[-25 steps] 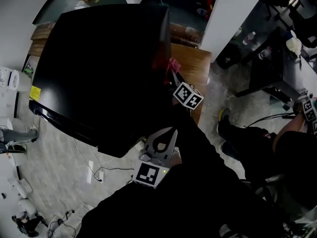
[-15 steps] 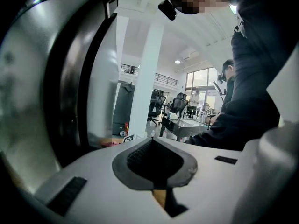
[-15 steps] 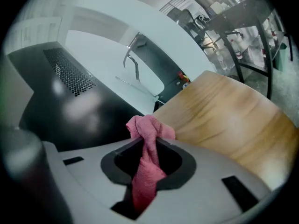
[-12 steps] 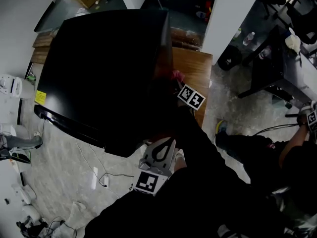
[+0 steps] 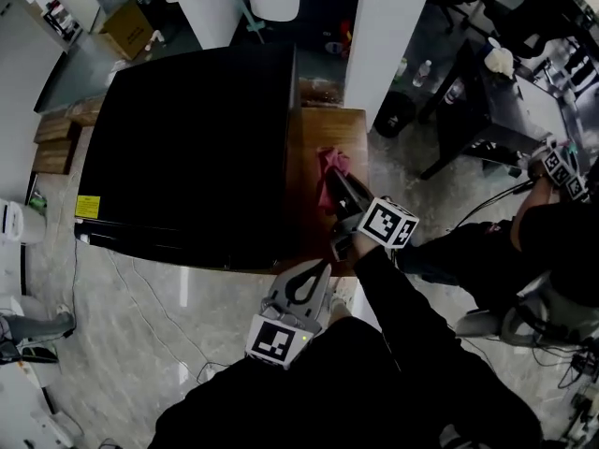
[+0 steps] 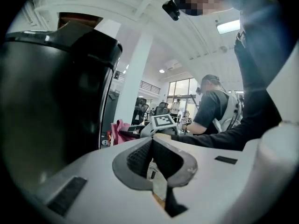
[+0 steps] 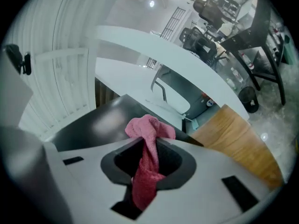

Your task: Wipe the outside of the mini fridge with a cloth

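Observation:
The black mini fridge (image 5: 192, 148) fills the upper left of the head view, seen from above; its dark side fills the left of the left gripper view (image 6: 51, 92). My right gripper (image 5: 335, 183) is shut on a pink cloth (image 5: 330, 164), held beside the fridge's right side over a wooden board (image 5: 326, 129). The right gripper view shows the pink cloth (image 7: 148, 157) pinched between the jaws, with the fridge (image 7: 112, 120) just beyond. Near the fridge's front right corner my left gripper (image 5: 309, 274) is shut with nothing between its jaws.
A seated person (image 5: 552, 241) with another marker cube is at the right, near a dark desk (image 5: 487, 92). A white pillar (image 5: 388, 36) stands behind the board. Cables (image 5: 140, 297) trail over the pale marble floor. A cardboard box (image 5: 126, 28) sits far left.
The view has shifted, so the fridge now sits higher and more squarely. My right gripper has moved down and right with the pink cloth, away from the fridge's side. The left gripper holds its place.

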The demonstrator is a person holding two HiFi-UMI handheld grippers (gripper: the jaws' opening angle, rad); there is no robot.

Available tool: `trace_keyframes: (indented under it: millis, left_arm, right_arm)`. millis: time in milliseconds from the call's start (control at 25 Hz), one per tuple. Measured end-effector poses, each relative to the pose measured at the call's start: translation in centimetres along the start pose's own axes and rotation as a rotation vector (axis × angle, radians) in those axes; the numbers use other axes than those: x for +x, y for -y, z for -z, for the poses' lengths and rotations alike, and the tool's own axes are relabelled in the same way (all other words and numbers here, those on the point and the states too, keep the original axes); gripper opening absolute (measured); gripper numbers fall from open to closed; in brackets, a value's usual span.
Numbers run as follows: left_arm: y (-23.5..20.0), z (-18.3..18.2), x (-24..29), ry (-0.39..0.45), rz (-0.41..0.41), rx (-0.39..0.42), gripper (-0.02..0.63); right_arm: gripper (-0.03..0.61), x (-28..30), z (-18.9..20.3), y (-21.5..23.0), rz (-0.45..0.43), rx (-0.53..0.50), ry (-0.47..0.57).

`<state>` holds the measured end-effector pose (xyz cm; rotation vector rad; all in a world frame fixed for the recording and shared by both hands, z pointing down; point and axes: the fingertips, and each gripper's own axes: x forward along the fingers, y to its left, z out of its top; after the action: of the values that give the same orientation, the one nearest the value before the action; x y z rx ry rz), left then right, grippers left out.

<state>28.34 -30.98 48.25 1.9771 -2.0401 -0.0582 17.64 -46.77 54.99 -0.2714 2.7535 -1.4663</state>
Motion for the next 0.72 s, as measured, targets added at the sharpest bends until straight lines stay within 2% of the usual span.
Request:
trace_keyframes:
  millis: [120,440,600,720]
  left_arm:
    - [0.8,-0.9,-1.8,0.007,0.049,0.020,0.006]
    - [0.6,-1.9,-8.1,0.052,0.136,0.114,0.006]
    - [0.1,-2.4,-10.6,0.076,0.136,0.122,0.006]
    - [-0.2,-2.4,-11.1,0.079,0.118,0.143,0.006]
  right_arm:
    - [0.078,-2.4,0.1,-4.5,-0.046,0.056,0.026]
    - [0.078,-6.5,0.1,-15.9,-0.185,-0.006,0.147]
    - [0.078,-6.8,1.2,-18.4,-0.214,-0.017,0.162]
    - [0.077,-6.5,2.2,-17.3,-0.185,0.004,0.152]
